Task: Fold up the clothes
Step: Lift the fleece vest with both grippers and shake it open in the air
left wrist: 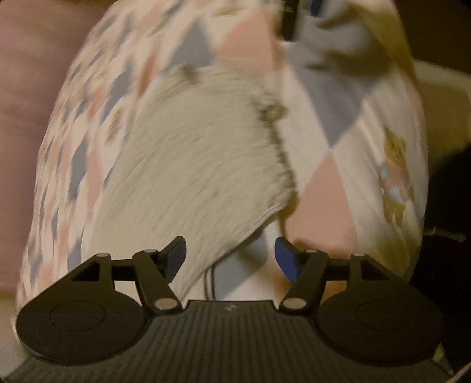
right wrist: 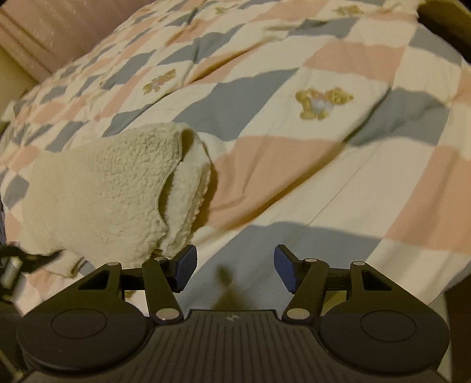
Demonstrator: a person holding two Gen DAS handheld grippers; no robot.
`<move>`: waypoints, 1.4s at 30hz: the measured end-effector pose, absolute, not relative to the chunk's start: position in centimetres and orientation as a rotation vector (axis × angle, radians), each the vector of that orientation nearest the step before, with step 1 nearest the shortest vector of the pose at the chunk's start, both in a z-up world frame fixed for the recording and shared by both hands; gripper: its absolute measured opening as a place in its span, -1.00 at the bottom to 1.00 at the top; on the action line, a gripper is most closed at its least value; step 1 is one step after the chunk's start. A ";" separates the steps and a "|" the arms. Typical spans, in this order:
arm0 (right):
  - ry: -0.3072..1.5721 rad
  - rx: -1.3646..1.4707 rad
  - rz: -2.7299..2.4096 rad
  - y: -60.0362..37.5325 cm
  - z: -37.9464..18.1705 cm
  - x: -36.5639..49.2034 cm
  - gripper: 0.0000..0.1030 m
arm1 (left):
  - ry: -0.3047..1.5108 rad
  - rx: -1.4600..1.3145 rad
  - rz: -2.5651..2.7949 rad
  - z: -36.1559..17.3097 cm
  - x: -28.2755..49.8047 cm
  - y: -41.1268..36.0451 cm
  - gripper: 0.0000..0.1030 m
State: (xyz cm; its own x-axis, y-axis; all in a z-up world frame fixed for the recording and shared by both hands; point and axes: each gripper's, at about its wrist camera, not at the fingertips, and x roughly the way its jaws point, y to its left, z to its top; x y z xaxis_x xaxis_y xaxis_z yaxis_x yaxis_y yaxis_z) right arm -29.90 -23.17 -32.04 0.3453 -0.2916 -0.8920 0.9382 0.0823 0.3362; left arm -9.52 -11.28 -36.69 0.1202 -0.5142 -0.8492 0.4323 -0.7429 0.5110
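A cream fleece garment (left wrist: 188, 165) lies folded on a patchwork quilt (left wrist: 329, 182). In the left wrist view it fills the middle, blurred, and its near corner reaches down between my fingers. My left gripper (left wrist: 231, 260) hangs open just above that corner, and the pads do not press on it. In the right wrist view the same garment (right wrist: 109, 188) lies to the left, its folded layers facing my fingers. My right gripper (right wrist: 235, 268) stands open over bare quilt (right wrist: 294, 165) beside the garment's near edge, with nothing between its fingers.
The quilt has pink, blue and cream squares with teddy bears (right wrist: 321, 101). A pink padded surface (right wrist: 44, 26) rises behind the bed at the upper left. The bed's edge drops off at the lower right (right wrist: 441, 291). A dark gripper part (right wrist: 17, 262) shows at the left edge.
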 end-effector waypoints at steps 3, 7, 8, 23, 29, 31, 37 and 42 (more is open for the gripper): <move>0.708 1.122 -1.066 -22.7 -32.9 -29.2 0.24 | -0.119 1.708 -1.791 -38.9 -10.3 -11.8 0.22; 0.594 1.222 -1.110 -22.3 -34.4 -29.1 0.24 | -0.115 1.663 -1.843 -40.1 -11.0 -12.7 0.05; 0.551 1.264 -1.118 -22.2 -34.8 -29.2 0.24 | -0.099 1.641 -1.853 -40.1 -11.1 -13.0 0.03; 0.317 1.497 -1.122 -25.0 -40.3 -26.3 -0.18 | 0.028 1.553 -1.934 -36.6 -9.1 -16.1 -0.72; 0.144 1.584 -1.081 -25.0 -39.3 -28.6 -0.90 | 0.128 1.509 -1.913 -34.5 -8.6 -17.4 -0.76; 0.219 1.481 -1.089 -25.7 -37.0 -28.3 -0.92 | 0.171 1.471 -1.888 -32.6 -8.3 -18.1 -0.76; 0.363 0.833 -1.044 -33.5 -24.1 -25.6 -0.93 | 0.068 1.133 -1.587 -21.5 -6.6 -23.0 -0.81; 0.269 0.500 -0.912 -39.4 -12.8 -28.0 -0.93 | 0.043 0.832 -1.279 -11.5 -4.9 -25.5 -0.81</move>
State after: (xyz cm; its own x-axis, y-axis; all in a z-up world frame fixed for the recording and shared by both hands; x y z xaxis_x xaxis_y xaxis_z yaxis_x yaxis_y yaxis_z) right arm -28.00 -39.37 -12.82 0.5899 -0.6850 -0.4275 0.8073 0.5092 0.2981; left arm -4.89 -25.48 -11.45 0.3285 -0.8223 -0.4646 0.8518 0.0454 0.5218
